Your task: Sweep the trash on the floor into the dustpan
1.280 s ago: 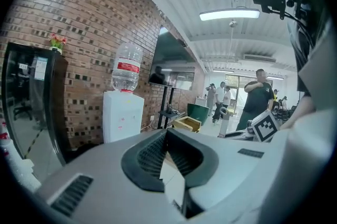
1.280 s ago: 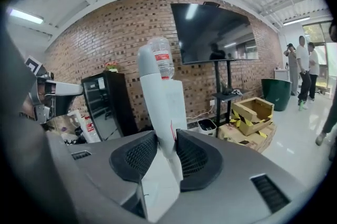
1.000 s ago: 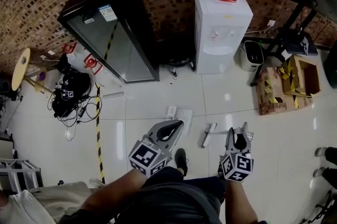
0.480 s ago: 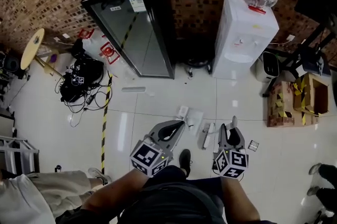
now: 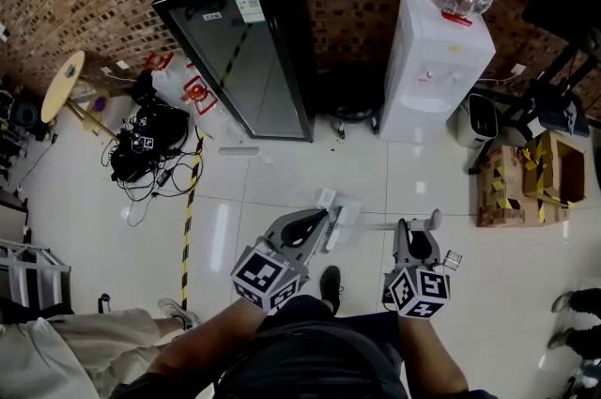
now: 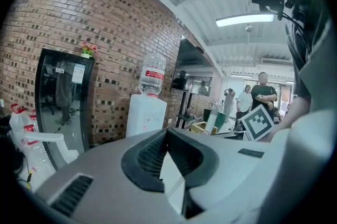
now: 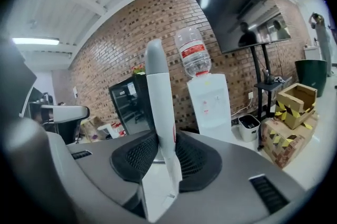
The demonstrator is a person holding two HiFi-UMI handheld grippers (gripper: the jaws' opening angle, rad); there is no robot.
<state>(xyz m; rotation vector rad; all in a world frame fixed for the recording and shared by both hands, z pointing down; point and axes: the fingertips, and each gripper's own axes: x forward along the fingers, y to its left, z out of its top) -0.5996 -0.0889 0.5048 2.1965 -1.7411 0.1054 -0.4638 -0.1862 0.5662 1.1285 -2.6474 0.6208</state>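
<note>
My left gripper (image 5: 319, 217) is shut on a thin white piece (image 6: 172, 178) of the dustpan (image 5: 344, 221), which hangs just past its jaws above the tiled floor. To its right, my right gripper (image 5: 413, 228) is shut on the white broom handle (image 5: 385, 221), which lies crosswise in the head view. In the right gripper view the handle (image 7: 158, 91) rises straight up from between the black pads (image 7: 134, 157). The broom head is hidden. Small white scraps (image 5: 238, 150) lie on the floor near the fridge. The left gripper's jaws (image 6: 167, 133) meet at their tips.
A black glass-door fridge (image 5: 249, 50) and a white water dispenser (image 5: 434, 59) stand against the brick wall. Cardboard boxes (image 5: 549, 167) sit at the right, a tangle of cables (image 5: 141, 144) at the left. Yellow-black tape (image 5: 188, 228) runs down the floor. People (image 6: 261, 96) stand far off.
The broom, low by the floor before, has swung so that its handle now lies crosswise at the right gripper's jaws. The left gripper and the dustpan have barely moved.
</note>
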